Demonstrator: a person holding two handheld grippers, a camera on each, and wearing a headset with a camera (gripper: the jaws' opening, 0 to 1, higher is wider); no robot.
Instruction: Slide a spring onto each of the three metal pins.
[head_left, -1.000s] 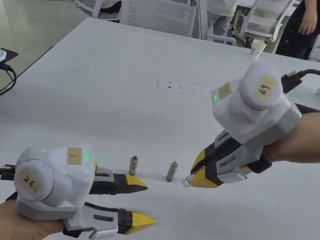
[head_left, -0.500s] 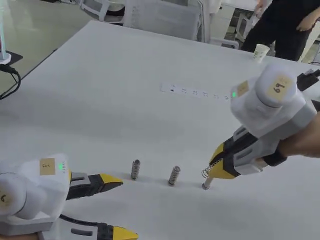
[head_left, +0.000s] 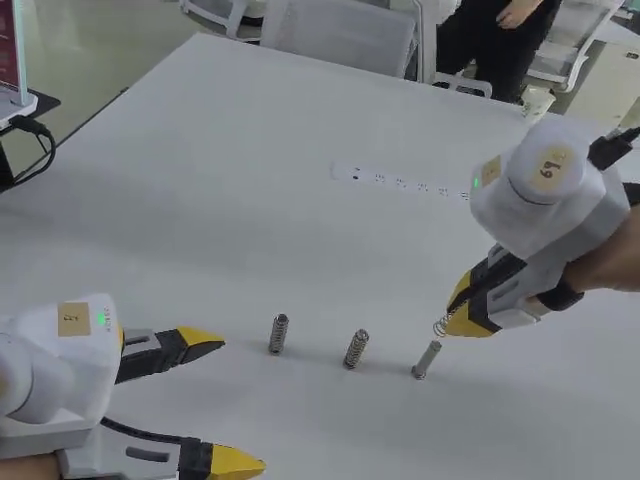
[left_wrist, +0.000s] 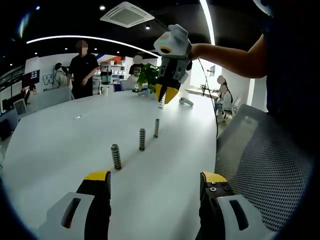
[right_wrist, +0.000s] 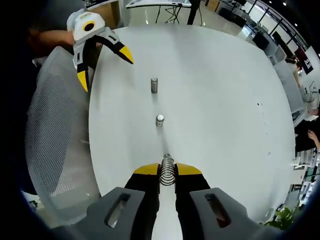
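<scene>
Three pins stand in a row on the white table (head_left: 200, 180). The left pin (head_left: 279, 334) and the middle pin (head_left: 355, 348) each carry a spring. The right pin (head_left: 425, 359) is bare. My right gripper (head_left: 455, 320) hangs just above and to the right of the bare pin, shut on a third spring (head_left: 442, 322), which pokes out between its yellow tips (right_wrist: 167, 171). My left gripper (head_left: 225, 405) sits low at the near left, open and holding nothing. From the left gripper view the row recedes: spring pin (left_wrist: 116, 156), spring pin (left_wrist: 142, 139), bare pin (left_wrist: 156, 128).
A white power strip (head_left: 400, 182) lies further back on the table. Grey chairs (head_left: 340, 35) and a standing person (head_left: 500, 40) are at the far edge. A mesh chair (left_wrist: 270, 165) stands close to the table on my side.
The right gripper has lifted the spring from table level beside the middle pin to above the bare right pin, which now shows. The left gripper has drawn back toward the near left.
</scene>
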